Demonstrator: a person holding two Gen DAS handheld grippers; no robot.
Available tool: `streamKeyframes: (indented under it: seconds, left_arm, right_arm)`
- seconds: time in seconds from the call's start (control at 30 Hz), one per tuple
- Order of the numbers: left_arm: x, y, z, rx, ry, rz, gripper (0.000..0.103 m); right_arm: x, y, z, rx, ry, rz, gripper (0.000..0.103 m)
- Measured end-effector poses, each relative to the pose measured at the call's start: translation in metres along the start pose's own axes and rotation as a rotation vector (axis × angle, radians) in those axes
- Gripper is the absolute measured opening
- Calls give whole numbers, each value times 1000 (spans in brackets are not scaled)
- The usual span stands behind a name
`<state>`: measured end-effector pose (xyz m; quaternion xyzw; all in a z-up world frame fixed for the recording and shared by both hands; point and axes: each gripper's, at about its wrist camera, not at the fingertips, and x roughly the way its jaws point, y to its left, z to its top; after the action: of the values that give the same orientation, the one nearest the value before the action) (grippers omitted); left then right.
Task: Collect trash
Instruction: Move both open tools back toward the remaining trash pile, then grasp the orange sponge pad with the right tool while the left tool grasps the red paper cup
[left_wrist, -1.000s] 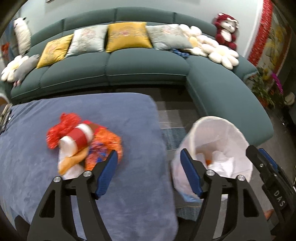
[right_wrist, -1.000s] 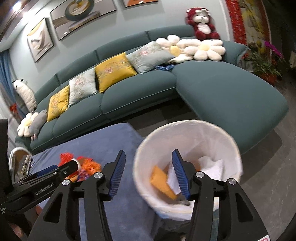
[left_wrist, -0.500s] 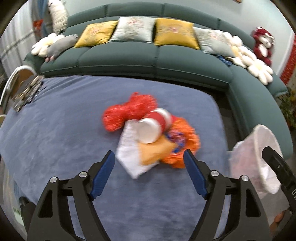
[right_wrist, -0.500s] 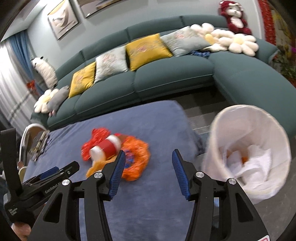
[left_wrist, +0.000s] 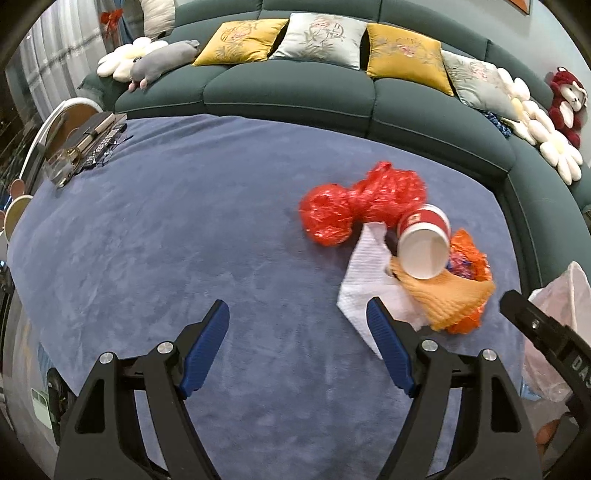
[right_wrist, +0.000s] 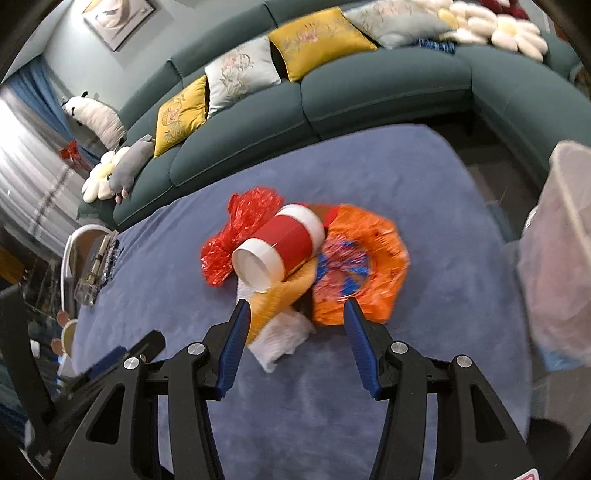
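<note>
A heap of trash lies on the blue-covered table (left_wrist: 184, 240): a crumpled red plastic bag (left_wrist: 365, 206), a red and white paper cup (left_wrist: 424, 240) on its side, a white napkin (left_wrist: 369, 288), a yellow napkin (left_wrist: 454, 295) and an orange wrapper (left_wrist: 472, 258). My left gripper (left_wrist: 297, 306) hangs open, left of the heap, its right finger over the napkin's corner. My right gripper (right_wrist: 296, 306) is open just short of the yellow napkin (right_wrist: 273, 295) and white napkin (right_wrist: 280, 336), with the cup (right_wrist: 284, 243) beyond. Nothing is held.
A bin with a white liner (right_wrist: 561, 258) stands off the table's right edge. A green sofa (left_wrist: 288, 92) with cushions curves behind the table. A tray with a remote and a glass (left_wrist: 85, 144) sits at the far left corner.
Both views have swung away from the bin and onto the trash heap. Both grippers came left and lower over the table. The left jaws stand a little wider.
</note>
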<state>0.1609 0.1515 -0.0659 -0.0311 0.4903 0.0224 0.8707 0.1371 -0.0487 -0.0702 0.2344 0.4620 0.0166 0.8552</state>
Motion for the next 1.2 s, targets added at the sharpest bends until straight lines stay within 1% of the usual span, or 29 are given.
streamKeyframes:
  seconds: [0.17, 0.3, 0.33, 0.37, 0.47, 0.53, 0.73, 0.87, 0.97, 1.03, 1.2]
  left_arm:
    - [9, 5, 4, -5, 8, -14, 75]
    - [13, 4, 8, 4, 7, -23, 75]
    - [14, 3, 10, 6, 6, -26, 75]
    - [14, 2, 11, 8, 6, -29, 75]
    - [16, -6, 15, 13, 1, -44, 79]
    - [17, -15, 17, 27, -6, -48, 82]
    - [22, -40, 15, 63, 10, -71, 83]
    - [27, -51, 10, 79, 22, -82, 83]
    - [33, -59, 9, 103, 34, -104, 87]
    - [40, -66, 10, 138, 37, -124, 87]
    - [58, -85, 17, 282, 3, -145, 87]
  right_arm:
    - [31, 8, 0, 32, 43, 6, 51]
    - [54, 13, -1, 24, 70, -2, 51]
    - [58, 13, -2, 25, 81, -3, 49]
    - [60, 11, -3, 27, 87, 0, 39]
    - [62, 7, -8, 6, 101, -9, 17]
    - [58, 2, -10, 0, 99, -7, 11]
    - [31, -18, -9, -3, 37, 0, 10]
    - [11, -34, -1, 36, -23, 10, 10]
    - [-1, -44, 6, 55, -60, 12, 10]
    - [-6, -49, 12, 66, -76, 16, 10]
    - [-14, -59, 24, 75, -100, 9, 10]
